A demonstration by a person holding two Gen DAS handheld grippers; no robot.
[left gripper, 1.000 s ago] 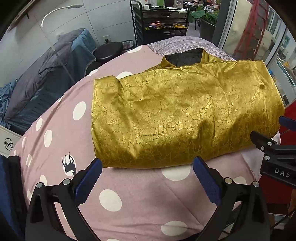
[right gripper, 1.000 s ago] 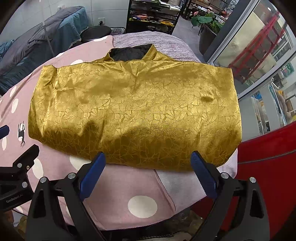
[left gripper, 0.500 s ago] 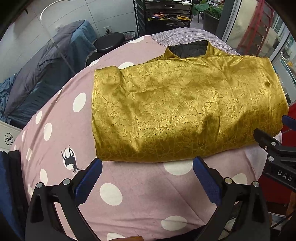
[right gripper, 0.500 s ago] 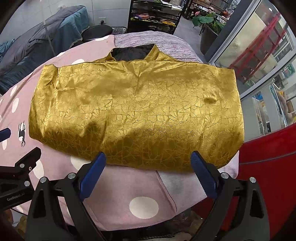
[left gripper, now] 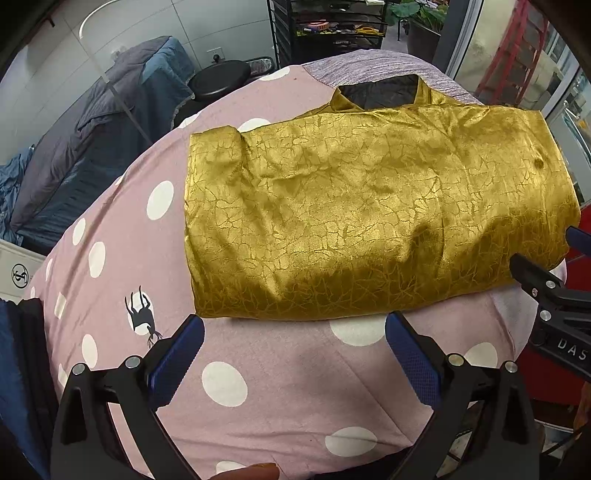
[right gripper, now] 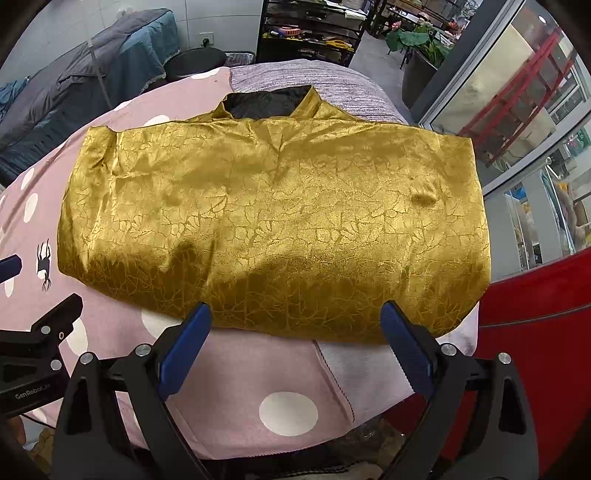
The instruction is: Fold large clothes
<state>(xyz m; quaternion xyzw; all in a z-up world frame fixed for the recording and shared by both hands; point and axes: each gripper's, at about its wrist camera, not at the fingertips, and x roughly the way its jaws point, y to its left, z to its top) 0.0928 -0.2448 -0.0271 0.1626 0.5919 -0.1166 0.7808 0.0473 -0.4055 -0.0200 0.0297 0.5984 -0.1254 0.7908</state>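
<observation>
A shiny gold garment [left gripper: 369, 221] [right gripper: 273, 221] with a crackle pattern and black lining at its collar [right gripper: 267, 103] lies folded into a wide rectangle on the pink polka-dot sheet [left gripper: 258, 376]. My left gripper [left gripper: 293, 354] hovers open just short of its near edge, toward the left half. My right gripper [right gripper: 293, 339] stands open at the near edge of the right half, with its blue fingertips [right gripper: 402, 332] overlapping the hem in view. Neither holds anything. Each gripper shows at the edge of the other's view.
The sheet [right gripper: 236, 387] covers a table whose right edge drops off beside a red surface [right gripper: 535, 332]. A grey-blue covered couch [left gripper: 92, 147], a black stool [left gripper: 218, 77] and a black shelf rack [right gripper: 306, 33] stand behind. Glass doors [right gripper: 517, 92] are at the right.
Both grippers have drawn back slightly and tilted, so the garment sits a little higher and farther in each view. The garment itself has not moved.
</observation>
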